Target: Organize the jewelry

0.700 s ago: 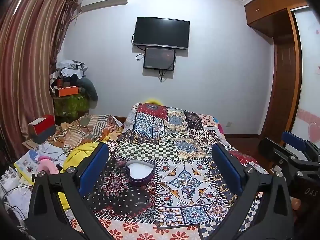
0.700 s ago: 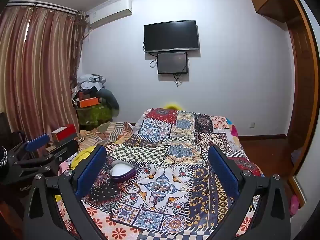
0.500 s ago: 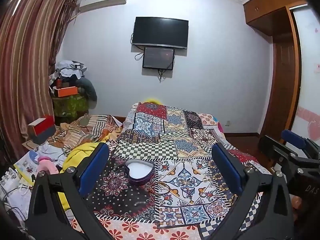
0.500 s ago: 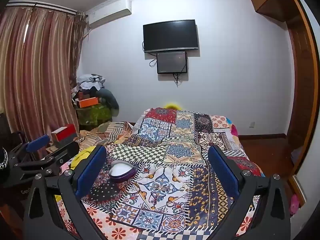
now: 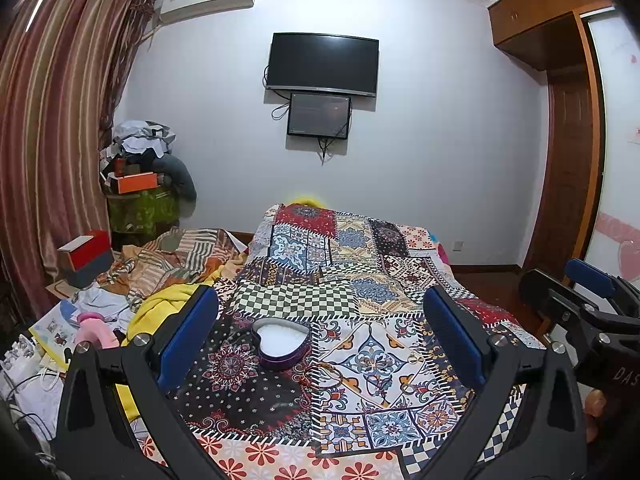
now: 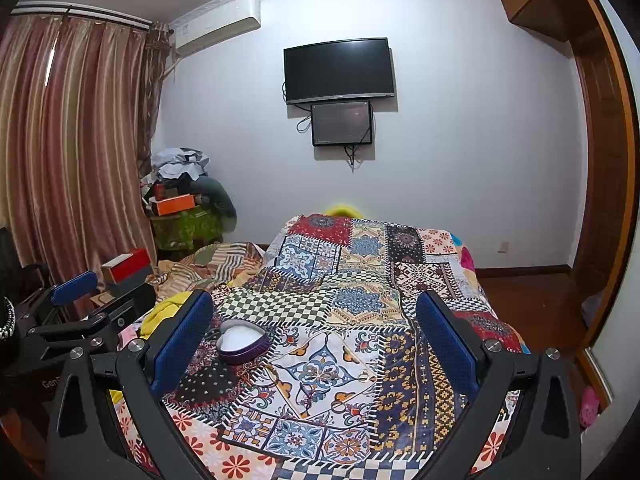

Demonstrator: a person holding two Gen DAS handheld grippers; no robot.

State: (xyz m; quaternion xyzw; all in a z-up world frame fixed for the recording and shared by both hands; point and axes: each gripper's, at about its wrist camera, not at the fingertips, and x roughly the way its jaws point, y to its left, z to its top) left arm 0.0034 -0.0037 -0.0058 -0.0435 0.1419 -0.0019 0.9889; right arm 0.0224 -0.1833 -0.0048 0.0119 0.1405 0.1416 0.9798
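Purple heart box (image 5: pixel 282 344) sits lower-centre, open, nothing moved since 0.7 s ago; L gripper (image 5: pixel 320 336) & R gripper (image 6: pixel 314 338) both wide open, empty — sorting not begun.

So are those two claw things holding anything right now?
No. Both the left gripper and the right gripper are open and empty, above the bed; the heart-shaped box lies untouched on the quilt.

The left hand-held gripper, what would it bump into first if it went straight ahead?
Probably the patchwork quilt on the bed. The left hand-held gripper is open and empty, with the heart-shaped box lying between its fingers, left of centre. Depth is unclear, so it might touch the box first.
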